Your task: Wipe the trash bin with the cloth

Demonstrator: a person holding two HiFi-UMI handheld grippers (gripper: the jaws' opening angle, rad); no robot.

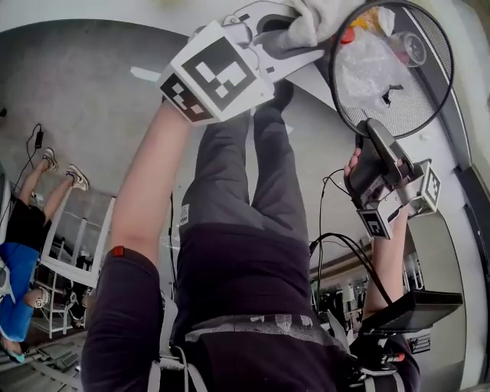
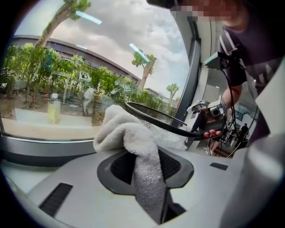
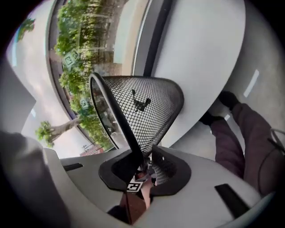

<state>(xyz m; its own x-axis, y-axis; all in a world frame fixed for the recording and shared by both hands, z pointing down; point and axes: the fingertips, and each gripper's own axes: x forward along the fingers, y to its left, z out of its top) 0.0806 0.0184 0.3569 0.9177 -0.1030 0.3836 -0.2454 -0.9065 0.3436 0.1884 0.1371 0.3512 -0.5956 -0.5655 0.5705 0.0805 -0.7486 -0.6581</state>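
A white cloth (image 1: 314, 23) hangs bunched in my left gripper (image 1: 306, 34), whose jaws are shut on it at the top of the head view. In the left gripper view the cloth (image 2: 129, 138) fills the gap of that gripper (image 2: 144, 167). Just to its right is the black mesh trash bin (image 1: 390, 69), tilted, with plastic wrap and scraps inside. My right gripper (image 1: 371, 130) grips the bin's rim from below. In the right gripper view the rim runs down between the jaws of the right gripper (image 3: 144, 164), with the mesh bin (image 3: 147, 107) rising beyond. The cloth sits close beside the bin's rim (image 2: 164, 124).
A person in blue (image 1: 23, 230) sits by a white chair at the left. Cables (image 1: 337, 245) and a dark screen (image 1: 413, 310) hang at my right side. A bottle (image 2: 53, 109) stands outside a curved window ledge (image 2: 40, 151). Grey floor lies below my legs.
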